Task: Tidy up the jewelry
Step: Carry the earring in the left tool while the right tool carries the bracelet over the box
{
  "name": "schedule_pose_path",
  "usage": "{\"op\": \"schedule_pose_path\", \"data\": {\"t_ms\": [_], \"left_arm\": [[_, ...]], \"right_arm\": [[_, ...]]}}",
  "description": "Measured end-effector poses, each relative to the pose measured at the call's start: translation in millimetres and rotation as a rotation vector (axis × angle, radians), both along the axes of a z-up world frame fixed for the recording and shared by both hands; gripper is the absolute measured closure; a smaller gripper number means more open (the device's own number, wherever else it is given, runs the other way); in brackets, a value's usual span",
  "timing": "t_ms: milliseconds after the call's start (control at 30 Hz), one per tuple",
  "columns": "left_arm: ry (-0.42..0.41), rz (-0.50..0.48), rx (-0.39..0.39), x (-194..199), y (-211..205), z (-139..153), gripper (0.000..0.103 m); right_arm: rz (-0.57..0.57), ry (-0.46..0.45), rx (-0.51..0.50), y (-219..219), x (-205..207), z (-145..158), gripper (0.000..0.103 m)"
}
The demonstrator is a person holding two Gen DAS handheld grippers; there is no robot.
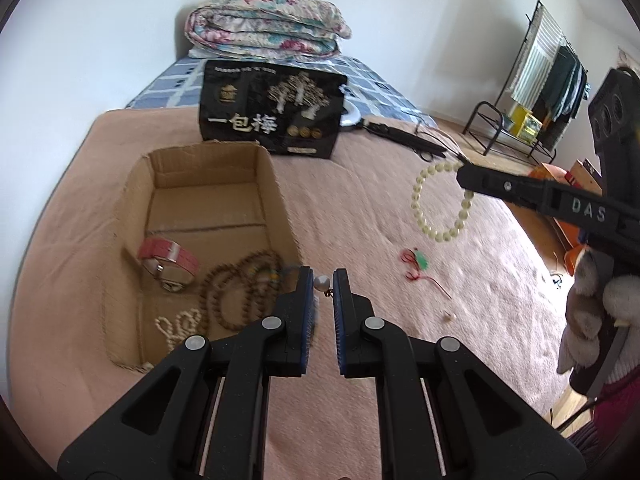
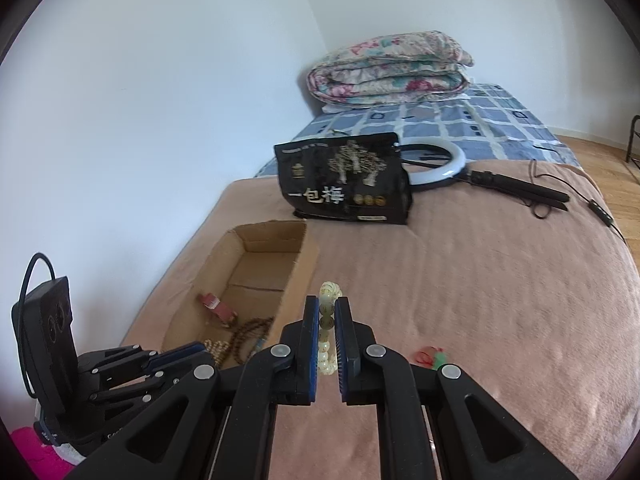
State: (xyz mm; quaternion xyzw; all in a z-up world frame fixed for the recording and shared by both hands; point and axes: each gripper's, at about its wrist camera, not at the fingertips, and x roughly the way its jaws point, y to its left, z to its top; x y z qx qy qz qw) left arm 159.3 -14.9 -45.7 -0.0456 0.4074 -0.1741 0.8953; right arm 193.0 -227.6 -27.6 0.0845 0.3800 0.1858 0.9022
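Note:
An open cardboard box point(image 1: 208, 184) lies on the pink blanket and holds a pink-strapped watch point(image 1: 168, 260), a brown bead string point(image 1: 240, 288) and a small cream bead string point(image 1: 176, 326). My left gripper point(image 1: 322, 285) is shut on a pearl pendant point(image 1: 322, 282) beside the box's right wall. My right gripper point(image 2: 327, 320) is shut on a pale green bead bracelet point(image 2: 329, 300) and holds it above the blanket; the bracelet hangs in the left wrist view point(image 1: 440, 200). A red cord with a green charm point(image 1: 418, 264) lies on the blanket.
A black snack bag point(image 1: 272, 112) stands behind the box point(image 2: 260, 264). A ring light on a black handle point(image 2: 480, 176) lies at the back. A folded floral quilt point(image 1: 264, 24) sits at the bed's head. A clothes rack point(image 1: 536, 80) stands on the floor at right.

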Motion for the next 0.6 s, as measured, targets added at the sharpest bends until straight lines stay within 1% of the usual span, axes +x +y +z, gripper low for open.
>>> {"op": "schedule_pose_path", "data": {"t_ms": [200,467,600], "left_arm": [[-0.004,0.070,0.006,27.0,30.0,3.5,0.095],[-0.001,0.126,0.029,56.2,62.1,-1.8,0.095],[0.008,0.150,0.032,72.6,73.4,-6.8,0.095]], "right_arm": [[0.033,-0.005,0.015,29.8,18.2,-2.6,0.098],[0.068,0.009,0.028,63.0,46.0,-19.5,0.098],[0.088,0.008,0.043,77.3,58.4,-23.2,0.098]]}}
